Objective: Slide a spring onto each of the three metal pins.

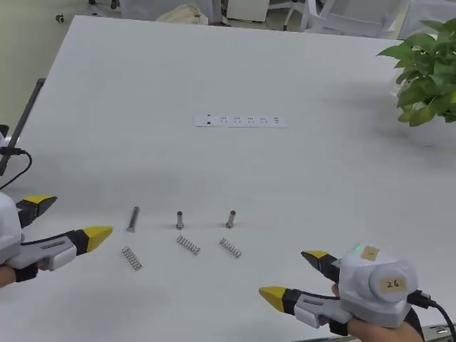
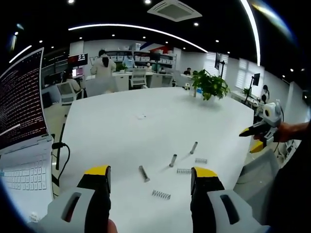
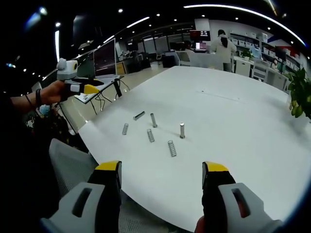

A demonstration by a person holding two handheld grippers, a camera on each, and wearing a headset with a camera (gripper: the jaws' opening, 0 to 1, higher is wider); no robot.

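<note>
- Right now your left gripper point(image 1: 71, 217) hovers over the table point(image 1: 214, 71) at about 8 o'clock in the head view. Its yellow-tipped jaws are spread wide and hold nothing.
- Your right gripper point(image 1: 292, 274) hangs at about 5 o'clock, near the table's front edge. Its jaws are likewise apart and empty.
- You have three metal pins in a row between the two grippers, a little beyond them.
- The middle pin point(image 1: 179, 219) and the right pin point(image 1: 231, 219) stand upright on the table.
- The left pin point(image 1: 133, 218), at 9 o'clock of the middle one, seems to lie on its side; it is small in every view, so take that with care.
- Each spring lies flat and loose on the table, at roughly 6 o'clock of a pin and just apart from it. They are the left spring point(image 1: 132, 258), the middle spring point(image 1: 188, 245) and the right spring point(image 1: 230, 248).
- Neither of your grippers touches a pin or a spring; both are well apart from the row.
- At 12 o'clock of the pins, well apart from them, a white strip point(image 1: 242, 121) with dark marks lies flat.
- A leafy plant point(image 1: 427, 71) sits at 2 o'clock on the table's far right.
- From your left gripper view, an open laptop point(image 2: 19, 111) sits at 9 o'clock with text on its screen.
</note>
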